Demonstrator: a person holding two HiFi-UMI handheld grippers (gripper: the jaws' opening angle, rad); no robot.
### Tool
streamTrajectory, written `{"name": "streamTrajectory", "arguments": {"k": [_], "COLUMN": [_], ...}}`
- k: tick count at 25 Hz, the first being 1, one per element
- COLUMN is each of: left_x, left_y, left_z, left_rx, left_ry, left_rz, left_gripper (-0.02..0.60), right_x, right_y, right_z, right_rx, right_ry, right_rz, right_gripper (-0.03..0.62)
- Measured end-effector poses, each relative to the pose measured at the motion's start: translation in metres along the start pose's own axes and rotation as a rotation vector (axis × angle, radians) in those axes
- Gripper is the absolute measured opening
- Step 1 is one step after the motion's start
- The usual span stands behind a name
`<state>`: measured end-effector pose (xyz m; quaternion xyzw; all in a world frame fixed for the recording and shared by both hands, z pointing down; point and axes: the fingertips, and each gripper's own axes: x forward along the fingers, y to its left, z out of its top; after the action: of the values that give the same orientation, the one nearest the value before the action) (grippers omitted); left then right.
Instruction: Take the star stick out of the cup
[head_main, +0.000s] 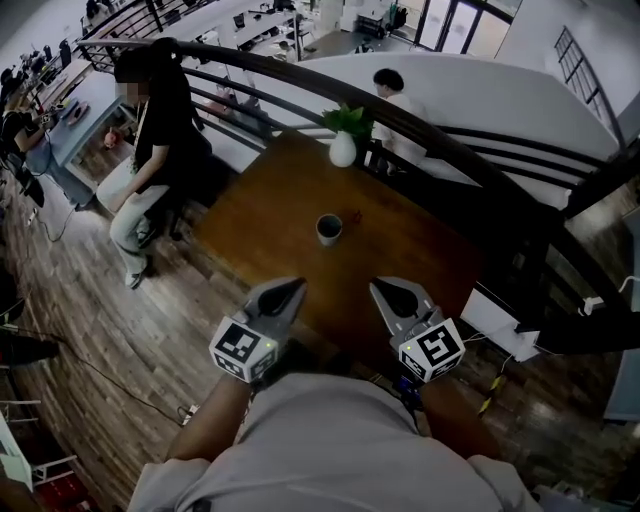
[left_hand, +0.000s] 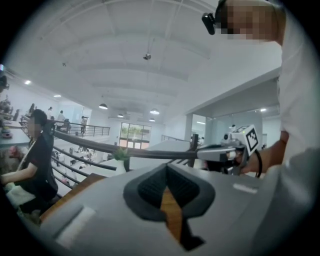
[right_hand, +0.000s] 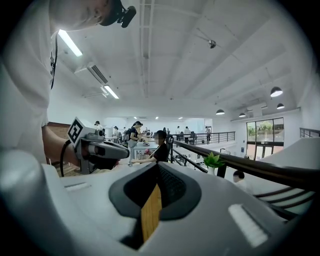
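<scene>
Left gripper (head_main: 297, 285) and right gripper (head_main: 377, 286), jaws together, empty, side by side short of the cup (head_main: 329, 229)

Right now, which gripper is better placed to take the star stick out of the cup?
Probably the right gripper: the small reddish star stick shows at the right side of the cup. The left gripper hangs about as far back. Both are shut and empty.

The person wears a loose white shirt (head_main: 320, 440) and a small black head camera (right_hand: 126, 14). The left gripper (head_main: 297, 287) and right gripper (head_main: 380, 288) have pale grey wedge-shaped bodies, black ribbed jaws, white marker cubes (head_main: 243, 349) and looping black cables (left_hand: 258, 165).
</scene>
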<state>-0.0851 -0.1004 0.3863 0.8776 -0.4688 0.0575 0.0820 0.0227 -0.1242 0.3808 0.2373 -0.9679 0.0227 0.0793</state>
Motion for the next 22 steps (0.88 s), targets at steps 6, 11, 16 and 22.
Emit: {"name": "streamTrajectory", "arguments": {"k": [6,11,16,22], "left_x": [0.049,0.079,0.097,0.127], "left_y": [0.012,0.048,0.081,0.121], "left_z": [0.001,-0.001,-0.012,-0.026], "left_rx": [0.005,-0.005,-0.012,-0.008], "left_ry": [0.019,0.036,0.078,0.132], "left_rz": [-0.049,-0.085,-0.127,-0.181], "left_gripper": [0.002,0.002,0.002,0.002], "right_x": [0.015,0.042,0.072,0.114], "right_y": [-0.042,-0.065,-0.081,-0.109], "right_z": [-0.008,-0.013,-0.018,-0.036], "right_rx": [0.029,0.062,0.108,0.164], "right_ry": [0.007,0.029,0.007,0.044], "right_rz": [-0.033,-0.07,-0.094,-0.14], "right_gripper": [0.008,0.008,0.009,0.029]}}
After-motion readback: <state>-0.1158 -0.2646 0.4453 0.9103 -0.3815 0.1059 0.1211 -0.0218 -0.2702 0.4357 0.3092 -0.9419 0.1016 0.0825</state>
